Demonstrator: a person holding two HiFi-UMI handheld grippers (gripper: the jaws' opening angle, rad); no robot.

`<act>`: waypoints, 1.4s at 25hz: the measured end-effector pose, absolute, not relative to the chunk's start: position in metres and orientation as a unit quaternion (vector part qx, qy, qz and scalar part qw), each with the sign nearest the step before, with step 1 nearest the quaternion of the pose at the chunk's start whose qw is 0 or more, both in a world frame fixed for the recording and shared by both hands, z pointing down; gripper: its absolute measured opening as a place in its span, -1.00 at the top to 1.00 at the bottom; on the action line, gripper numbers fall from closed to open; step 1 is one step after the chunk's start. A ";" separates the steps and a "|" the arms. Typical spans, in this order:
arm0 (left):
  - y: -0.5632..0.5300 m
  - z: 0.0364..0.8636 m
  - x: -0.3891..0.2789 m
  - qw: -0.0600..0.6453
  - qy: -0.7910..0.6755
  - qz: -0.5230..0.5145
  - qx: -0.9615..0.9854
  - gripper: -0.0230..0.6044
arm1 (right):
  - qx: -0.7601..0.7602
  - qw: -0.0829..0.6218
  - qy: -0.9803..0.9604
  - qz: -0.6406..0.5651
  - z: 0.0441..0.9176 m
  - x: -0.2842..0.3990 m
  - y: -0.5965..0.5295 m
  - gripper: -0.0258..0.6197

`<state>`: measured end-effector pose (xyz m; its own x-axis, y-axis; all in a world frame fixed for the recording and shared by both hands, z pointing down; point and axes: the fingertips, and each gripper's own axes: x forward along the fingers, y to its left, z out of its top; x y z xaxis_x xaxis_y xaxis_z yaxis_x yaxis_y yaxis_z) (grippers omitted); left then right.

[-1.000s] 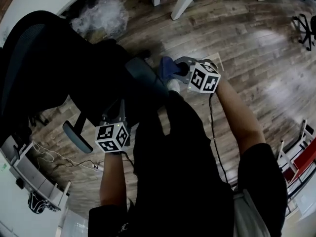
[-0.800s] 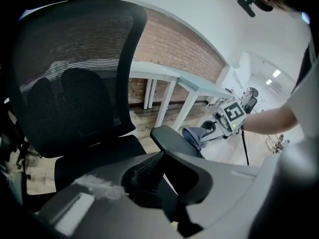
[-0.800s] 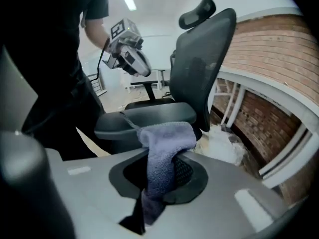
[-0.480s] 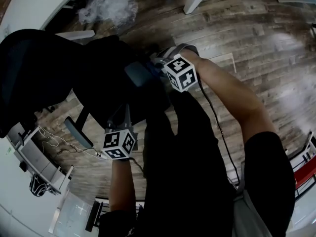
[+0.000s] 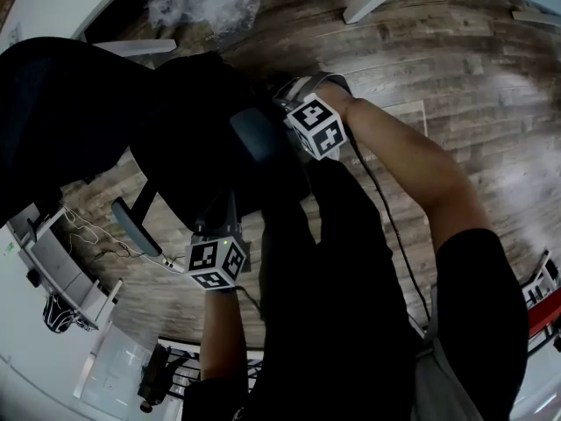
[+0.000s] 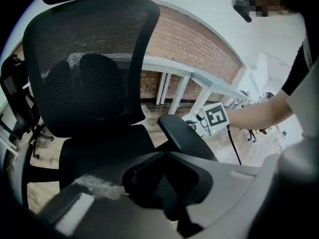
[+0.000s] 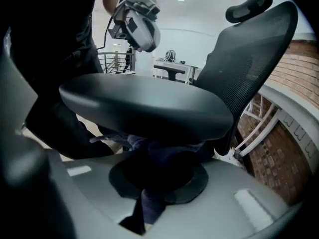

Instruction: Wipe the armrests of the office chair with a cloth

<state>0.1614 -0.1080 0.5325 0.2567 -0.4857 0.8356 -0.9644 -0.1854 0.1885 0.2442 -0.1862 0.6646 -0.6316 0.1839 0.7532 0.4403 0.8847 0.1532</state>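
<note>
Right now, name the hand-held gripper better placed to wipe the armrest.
Right. The right hand-held gripper is shut on the blue cloth, right at the armrest pad. The left hand-held gripper shows no cloth.

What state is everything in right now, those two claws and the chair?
Right gripper: shut on cloth.
Cloth: bunched, against the underside of the armrest.
Left gripper: jaws together, nothing visibly held.
Office chair: upright, seat empty.
</note>
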 end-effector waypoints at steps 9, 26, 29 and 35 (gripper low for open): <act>-0.093 0.542 0.137 0.376 -0.531 0.333 0.682 0.91 | -0.109 0.390 -0.913 -0.037 0.719 0.220 -0.219 0.75; -0.073 0.566 0.139 0.393 -0.522 0.350 0.671 0.91 | -0.019 0.476 -0.877 0.067 0.848 0.229 -0.236 0.75; -0.073 0.567 0.140 0.395 -0.516 0.349 0.675 0.91 | -0.011 0.466 -0.877 0.116 0.850 0.232 -0.220 0.75; -0.084 0.561 0.140 0.392 -0.511 0.341 0.685 0.91 | -0.013 0.374 -0.896 0.238 0.813 0.232 -0.194 0.75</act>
